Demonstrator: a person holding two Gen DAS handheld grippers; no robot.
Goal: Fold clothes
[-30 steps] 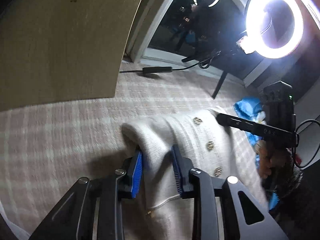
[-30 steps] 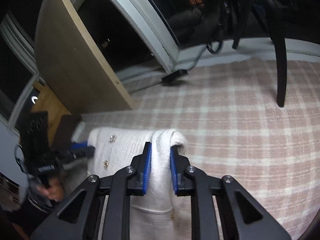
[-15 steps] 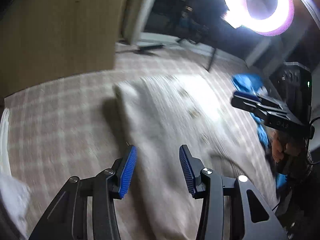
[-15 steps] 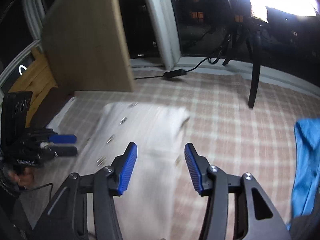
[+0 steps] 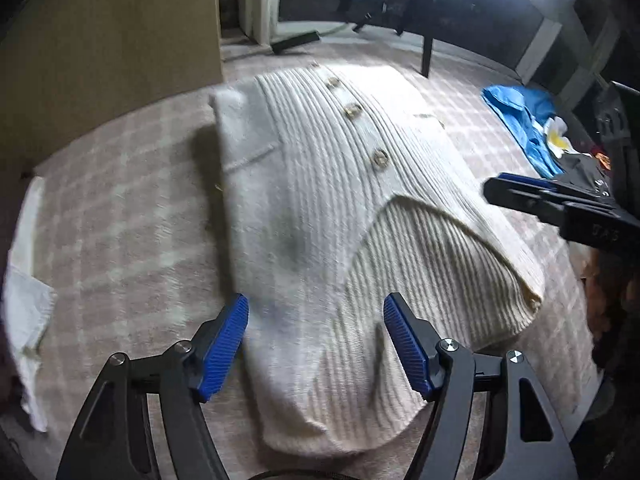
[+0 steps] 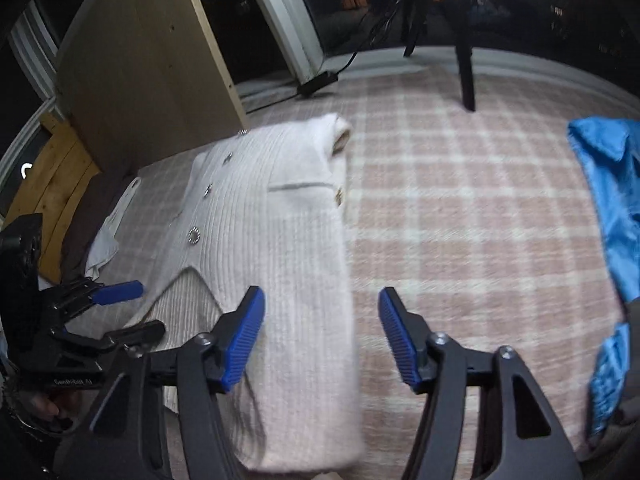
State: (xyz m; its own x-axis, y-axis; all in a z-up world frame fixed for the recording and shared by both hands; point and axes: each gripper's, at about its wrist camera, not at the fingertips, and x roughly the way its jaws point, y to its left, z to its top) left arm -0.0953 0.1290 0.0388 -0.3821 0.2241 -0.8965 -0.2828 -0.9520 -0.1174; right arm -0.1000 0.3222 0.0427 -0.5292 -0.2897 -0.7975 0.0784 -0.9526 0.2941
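While nothing sits between either pair of fingers, both grippers hang spread wide over the checked cloth surface. Starting at the far left of the left wrist view, a white cloth lies crumpled at the frame edge, with a wooden panel standing above it in the upper left. At centre, the cream ribbed cardigan lies folded into a long block, its buttons running up the middle (three of them clear, a fourth blurred) and a sleeve folded across its lower right. The left gripper fills the bottom centre, jaws far apart and empty, above the near end of the cardigan. To the right, the right gripper reaches in from the edge, and a blue garment lies in the upper right.

From the right wrist view, the left gripper shows at lower left, its fingers parted. The cardigan runs from upper centre down to the bottom. The right gripper, lower centre, is opened wide and grasps nothing; its left fingertip overlaps the cardigan's right edge in the frame. The blue garment lies along the right edge.
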